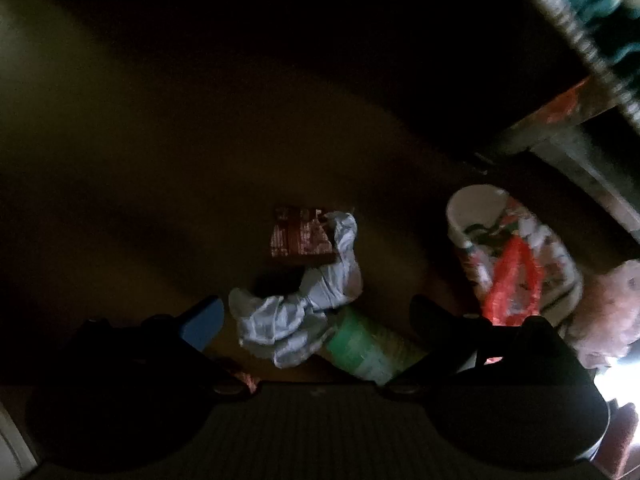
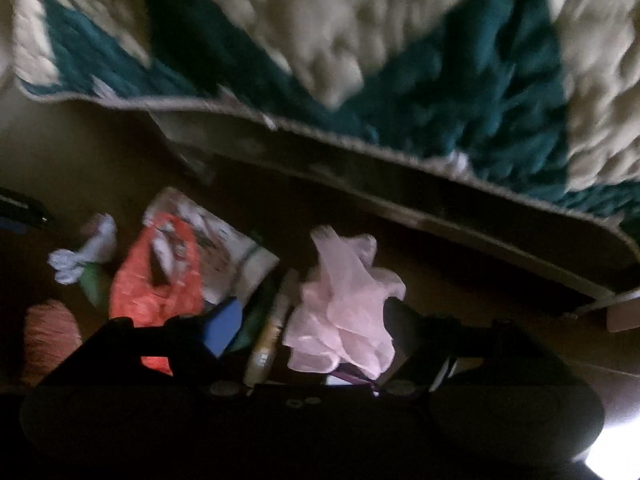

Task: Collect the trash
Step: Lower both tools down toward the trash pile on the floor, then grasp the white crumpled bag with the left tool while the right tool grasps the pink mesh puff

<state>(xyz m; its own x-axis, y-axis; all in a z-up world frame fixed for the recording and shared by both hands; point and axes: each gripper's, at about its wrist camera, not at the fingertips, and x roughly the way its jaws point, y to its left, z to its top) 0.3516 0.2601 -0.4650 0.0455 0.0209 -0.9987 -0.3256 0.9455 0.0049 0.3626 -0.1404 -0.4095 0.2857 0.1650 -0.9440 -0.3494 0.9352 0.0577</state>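
Dim brown floor [image 1: 120, 160] fills most of both views, and much of it is lost in shadow. Nearest in the left wrist view, the left gripper [image 1: 316, 316] hangs above the trash with its jaws apart and nothing between the pads; only one blue pad is clear, the other finger is a dark shape. Just under it lies a crumpled white paper [image 1: 296, 316], partly covering a green container [image 1: 360, 348] whose lower end is cut off by the gripper body. Behind the paper is a red-brown printed packet [image 1: 300, 236]; its writing is too blurred to read. To the right, an orange plastic bag [image 1: 512, 284] rests on a white printed bag [image 1: 480, 216]. In the right wrist view, the right gripper [image 2: 312, 328] is also released, its jaws wide around a crumpled pink plastic bag [image 2: 344, 300] but not pressing it. A yellowish tube [image 2: 268, 340] lies beside the pink bag, its label unreadable. Farther back, a cream and teal quilt [image 2: 360, 40] hangs over a bed edge, strongly blurred.
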